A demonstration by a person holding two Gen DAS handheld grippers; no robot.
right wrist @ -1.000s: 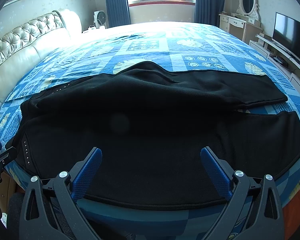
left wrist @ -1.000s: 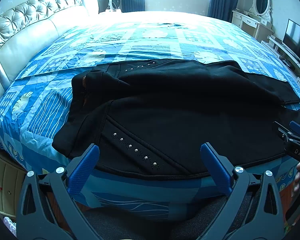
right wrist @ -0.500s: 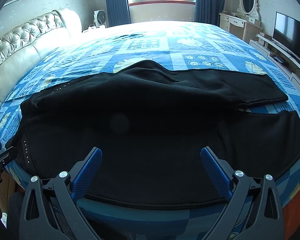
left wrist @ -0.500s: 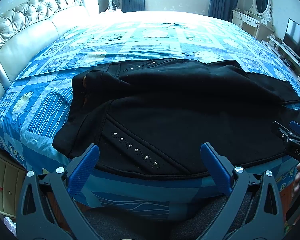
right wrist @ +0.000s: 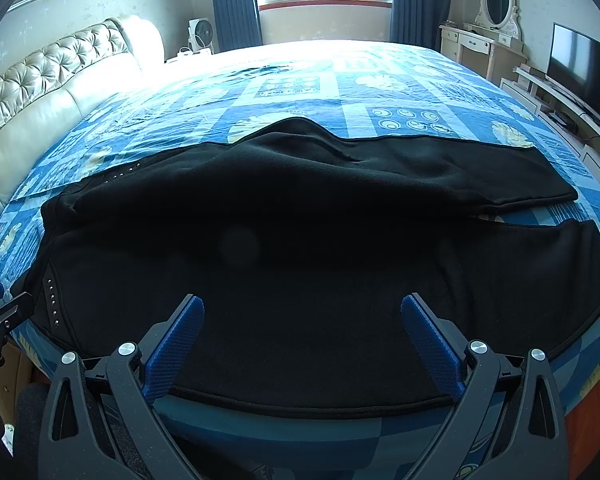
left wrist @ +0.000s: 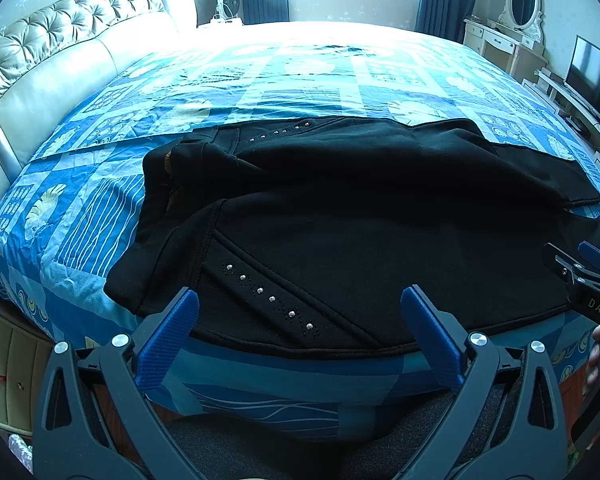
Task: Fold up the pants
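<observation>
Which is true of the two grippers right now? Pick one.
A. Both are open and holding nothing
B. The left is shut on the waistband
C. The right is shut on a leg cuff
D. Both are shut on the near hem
A: the left gripper and right gripper both stand wide open near the black pants, with no cloth between the fingers.

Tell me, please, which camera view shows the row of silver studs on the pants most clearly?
The left wrist view: the studs lie close and sharp between the open left gripper's fingers. In the right wrist view they are small, at the far left edge.
</observation>
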